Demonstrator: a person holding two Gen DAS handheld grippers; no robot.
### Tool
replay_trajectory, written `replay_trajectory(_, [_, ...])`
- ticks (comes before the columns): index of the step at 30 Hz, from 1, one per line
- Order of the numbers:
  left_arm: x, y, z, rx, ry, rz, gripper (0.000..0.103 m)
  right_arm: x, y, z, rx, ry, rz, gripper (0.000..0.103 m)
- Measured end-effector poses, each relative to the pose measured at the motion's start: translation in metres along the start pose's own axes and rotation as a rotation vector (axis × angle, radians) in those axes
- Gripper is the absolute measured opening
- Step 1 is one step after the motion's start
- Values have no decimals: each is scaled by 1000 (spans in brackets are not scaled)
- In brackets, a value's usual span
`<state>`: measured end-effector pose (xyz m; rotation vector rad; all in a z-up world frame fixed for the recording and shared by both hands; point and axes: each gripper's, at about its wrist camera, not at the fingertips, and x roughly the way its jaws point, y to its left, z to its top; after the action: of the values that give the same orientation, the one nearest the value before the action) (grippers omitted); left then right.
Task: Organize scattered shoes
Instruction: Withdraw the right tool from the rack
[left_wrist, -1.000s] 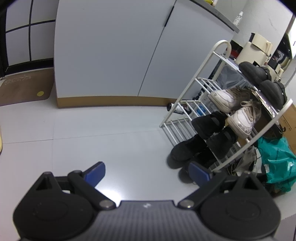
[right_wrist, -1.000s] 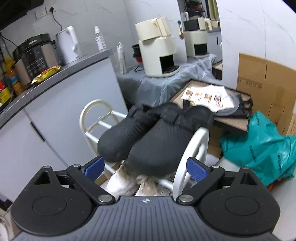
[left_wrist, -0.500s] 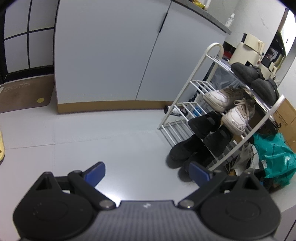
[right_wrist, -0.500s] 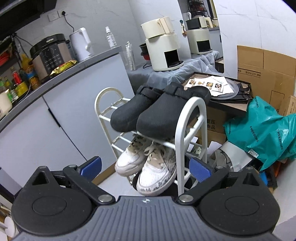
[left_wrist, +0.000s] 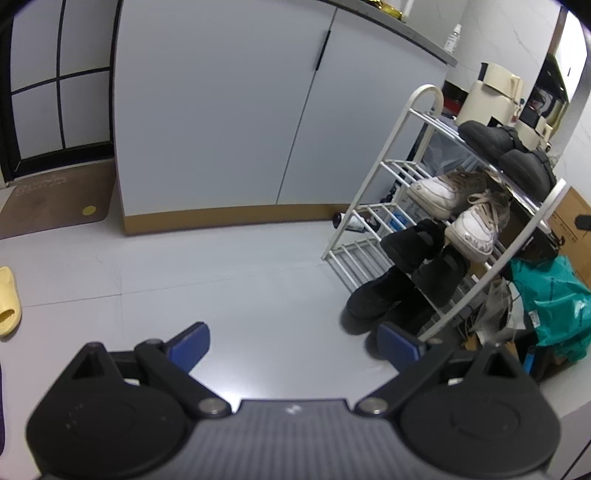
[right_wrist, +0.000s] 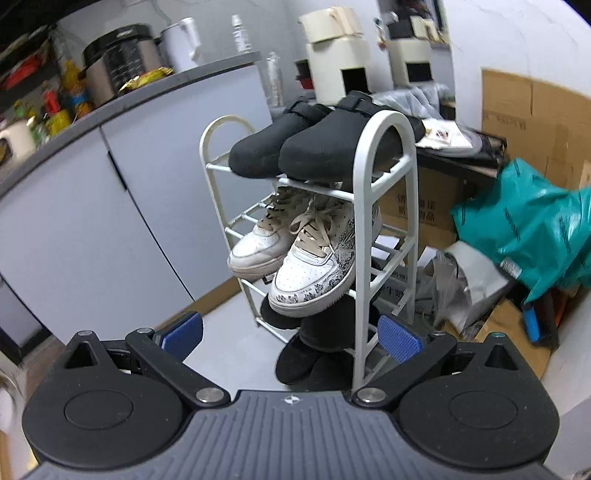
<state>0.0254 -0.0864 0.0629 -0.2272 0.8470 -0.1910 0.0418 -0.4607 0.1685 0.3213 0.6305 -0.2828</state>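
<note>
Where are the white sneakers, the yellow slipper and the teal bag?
white sneakers (right_wrist: 314, 273): right wrist view, toe of the nearer sneaker.
yellow slipper (left_wrist: 8, 299): left wrist view, its upper at the left edge.
teal bag (right_wrist: 535, 229): right wrist view, middle of the crumpled plastic.

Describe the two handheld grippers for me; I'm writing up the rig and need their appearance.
The left gripper and right gripper look identical: a dark grey ribbed body with a small emblem at its front edge, two round black housings with triangular cut-outs, black linkage bars on silver pivot pins, and blue textured fingers. No cables, hands or sleeves show.
</note>
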Motion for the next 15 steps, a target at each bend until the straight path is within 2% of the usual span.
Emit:
replay_trajectory(5, [2,-1,-4,20,15,25,99,-12,12,-18,24,-72,37,103])
replay_trajectory(8, [-3,-1,-4,16,-17,48,101,-8,26,-36,20,-91,46,103])
replay_trajectory(13, [-11,-8,-4,42,-84,87,102,10,42,-68,-33,-48,68,103])
replay_trajectory(15, [-11,-11,-5,50,-82,83,102,16,45,-78,-51,-25,86,103])
